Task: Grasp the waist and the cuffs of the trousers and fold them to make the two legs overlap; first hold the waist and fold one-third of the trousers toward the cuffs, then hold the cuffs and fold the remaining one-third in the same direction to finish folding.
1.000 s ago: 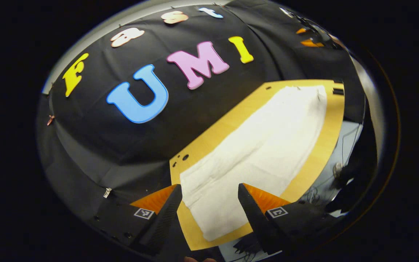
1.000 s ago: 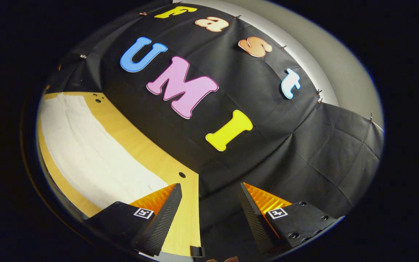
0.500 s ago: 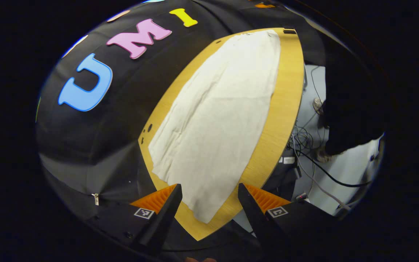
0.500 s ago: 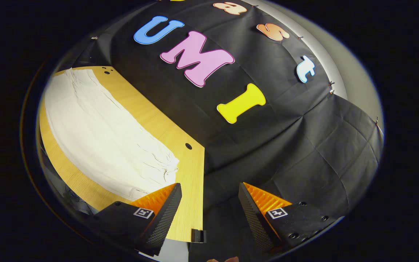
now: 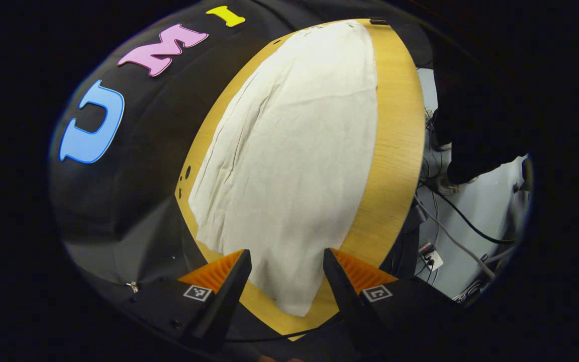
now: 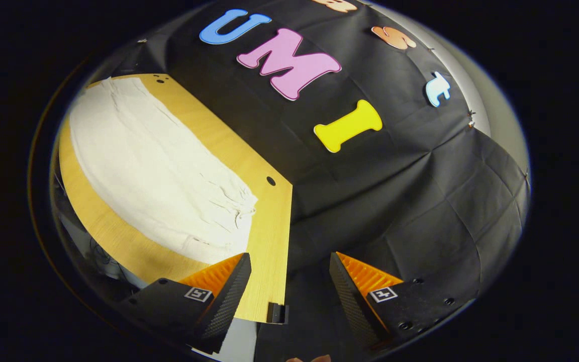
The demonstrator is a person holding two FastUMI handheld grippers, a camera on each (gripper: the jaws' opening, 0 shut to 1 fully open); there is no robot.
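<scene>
White trousers (image 5: 294, 151) nearer than before on the table (image 5: 395, 151), both grippers (image 5: 284, 281) (image 6: 289, 286) wide apart, empty.

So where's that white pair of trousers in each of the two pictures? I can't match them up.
Left gripper view: the trousers run up the middle of the picture, from between the tool's fingers to the top, along the table.
Right gripper view: the trousers lie at the left, stretching from the upper left down to the gathered end near the middle.
Shared landmark: the wooden table under them, against the black cloth wall.
</scene>
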